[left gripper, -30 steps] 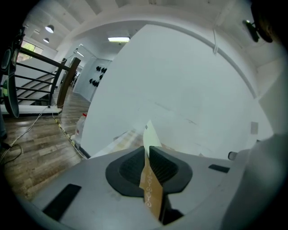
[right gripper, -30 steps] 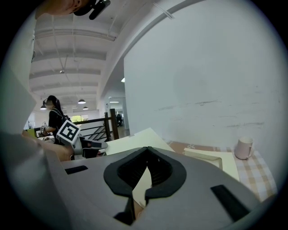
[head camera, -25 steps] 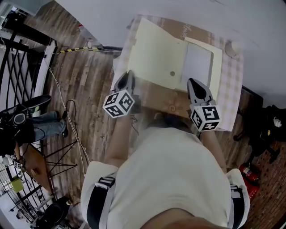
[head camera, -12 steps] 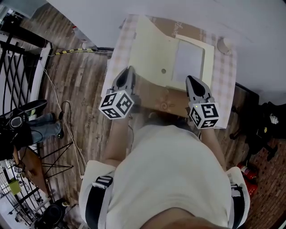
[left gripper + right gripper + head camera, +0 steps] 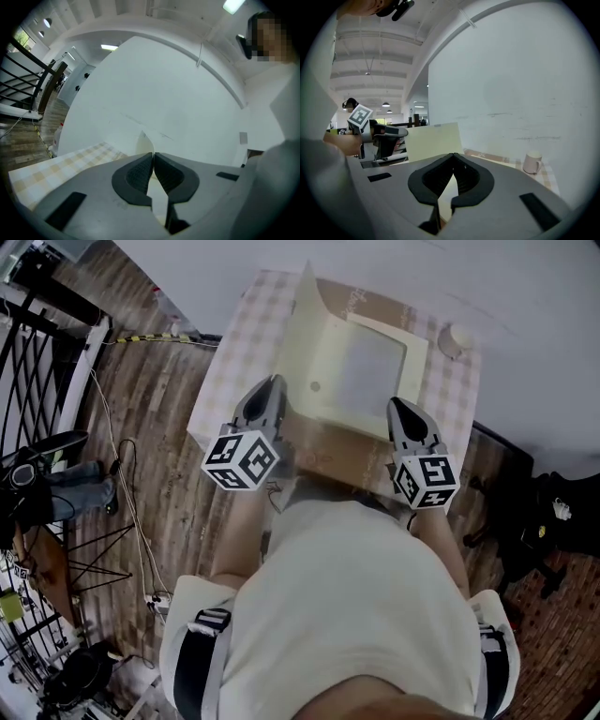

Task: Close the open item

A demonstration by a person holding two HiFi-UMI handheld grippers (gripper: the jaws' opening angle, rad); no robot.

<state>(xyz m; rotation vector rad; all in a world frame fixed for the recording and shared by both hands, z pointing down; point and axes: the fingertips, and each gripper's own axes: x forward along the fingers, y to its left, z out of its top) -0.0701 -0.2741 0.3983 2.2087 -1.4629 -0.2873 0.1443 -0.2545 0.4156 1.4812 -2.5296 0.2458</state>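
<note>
A pale yellow folder (image 5: 412, 357) lies open on a checked tablecloth (image 5: 239, 352), with a white sheet (image 5: 370, 371) inside it. Its left cover (image 5: 300, 348) stands nearly upright and also shows in the right gripper view (image 5: 433, 140). My left gripper (image 5: 272, 388) is shut on that cover's near edge, and the thin cover edge rises above its closed tips (image 5: 153, 154). My right gripper (image 5: 398, 409) is shut, its tips (image 5: 453, 155) over the near edge of the folder's right half. Whether it pinches anything does not show.
A brown cardboard sheet (image 5: 366, 298) lies under the folder. A white mug (image 5: 457, 337) stands at the table's far right corner, by the wall (image 5: 533, 162). Wooden floor, cables and a black railing (image 5: 37, 343) are to the left.
The folder's left cover has swung up from lying open and flat to nearly upright, held by the left gripper. The right gripper has stayed at the folder's near right edge.
</note>
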